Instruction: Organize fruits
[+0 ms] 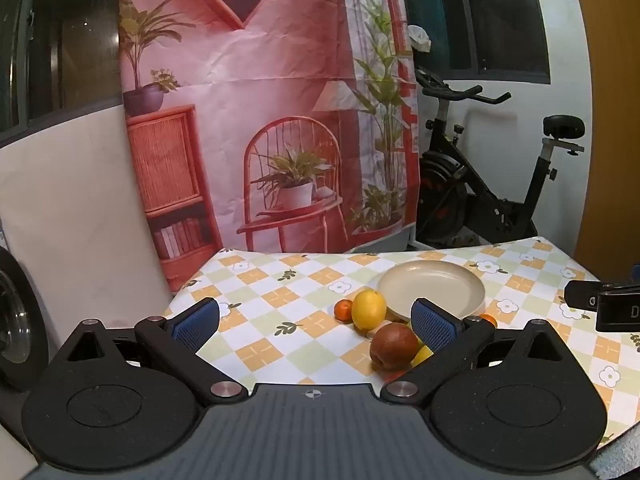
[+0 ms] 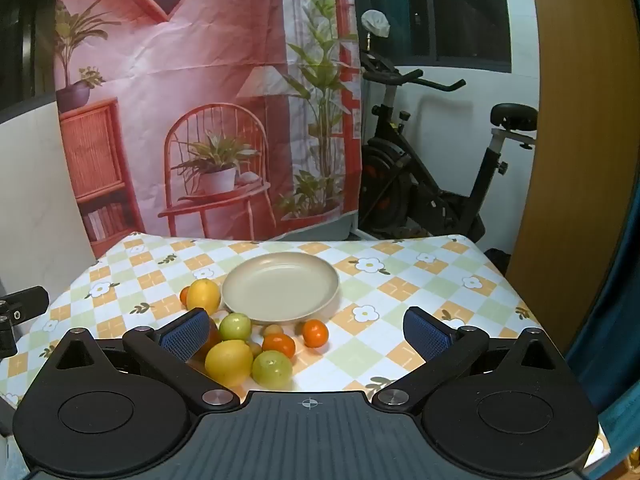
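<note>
A beige plate (image 2: 280, 286) sits empty on the checked tablecloth; it also shows in the left wrist view (image 1: 432, 286). Fruits lie in front of it: a lemon (image 2: 203, 295), a second lemon (image 2: 229, 362), two green fruits (image 2: 235, 326) (image 2: 272, 368), two oranges (image 2: 279, 345) (image 2: 315, 333). The left wrist view shows a lemon (image 1: 369, 309), a small orange (image 1: 343, 310) and a red apple (image 1: 394, 346). My left gripper (image 1: 316, 324) is open, the apple by its right finger. My right gripper (image 2: 306, 334) is open above the fruit pile.
The table (image 2: 400, 280) ends at the back against a printed backdrop (image 2: 200, 100). An exercise bike (image 2: 432, 168) stands behind the right rear corner. A wooden panel (image 2: 580, 160) is at the right. The right gripper's body (image 1: 604, 304) shows at the left view's right edge.
</note>
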Available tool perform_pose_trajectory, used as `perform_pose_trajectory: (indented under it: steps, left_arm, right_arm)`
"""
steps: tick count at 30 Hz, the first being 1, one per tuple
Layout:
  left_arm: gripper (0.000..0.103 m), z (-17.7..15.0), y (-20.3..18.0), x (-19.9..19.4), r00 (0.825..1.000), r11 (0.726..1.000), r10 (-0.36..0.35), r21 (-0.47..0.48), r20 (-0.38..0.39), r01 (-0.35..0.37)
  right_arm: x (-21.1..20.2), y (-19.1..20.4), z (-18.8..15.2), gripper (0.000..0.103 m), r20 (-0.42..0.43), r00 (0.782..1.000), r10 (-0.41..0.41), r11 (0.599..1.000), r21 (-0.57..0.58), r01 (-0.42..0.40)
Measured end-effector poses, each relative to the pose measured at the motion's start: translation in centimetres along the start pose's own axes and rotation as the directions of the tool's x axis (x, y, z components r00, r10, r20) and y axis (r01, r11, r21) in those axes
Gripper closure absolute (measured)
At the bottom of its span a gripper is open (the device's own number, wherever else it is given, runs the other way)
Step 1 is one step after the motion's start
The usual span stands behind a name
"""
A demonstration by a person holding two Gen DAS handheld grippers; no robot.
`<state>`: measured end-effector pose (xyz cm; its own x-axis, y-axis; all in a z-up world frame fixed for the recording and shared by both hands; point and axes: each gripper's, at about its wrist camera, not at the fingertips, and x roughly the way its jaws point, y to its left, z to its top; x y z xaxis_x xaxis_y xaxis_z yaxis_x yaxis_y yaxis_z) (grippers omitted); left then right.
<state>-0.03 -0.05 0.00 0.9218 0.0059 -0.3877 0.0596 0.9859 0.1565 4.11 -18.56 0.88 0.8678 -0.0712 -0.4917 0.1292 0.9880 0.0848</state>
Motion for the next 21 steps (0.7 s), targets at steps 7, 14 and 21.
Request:
perform_pose_trajectory:
  steps: [7,14,21]
  left_arm:
    - [0.0,-0.15,0.19,0.13,1.0,1.0,-0.018,-0.019,-0.015,0.018]
    - [0.0,-0.44,0.36,-0.05,1.0,1.0,-0.011,-0.001,-0.009,0.011]
    - [0.0,-0.18,0.04,-0.32,1.0,1.0,-0.009,0.01,-0.004,0.009]
  right_arm:
    - [-0.03,0.06,-0.03,0.0,0.005,1.0,-0.001,1.0,-0.001,0.001]
    - [-0.09,0.09,-0.05,0.0,0.008,1.0,-0.003,1.0,-0.003,0.003]
    - [-0.64,0.08,0.05,0.0,0.016,1.0,-0.002,1.0,-0.008,0.003]
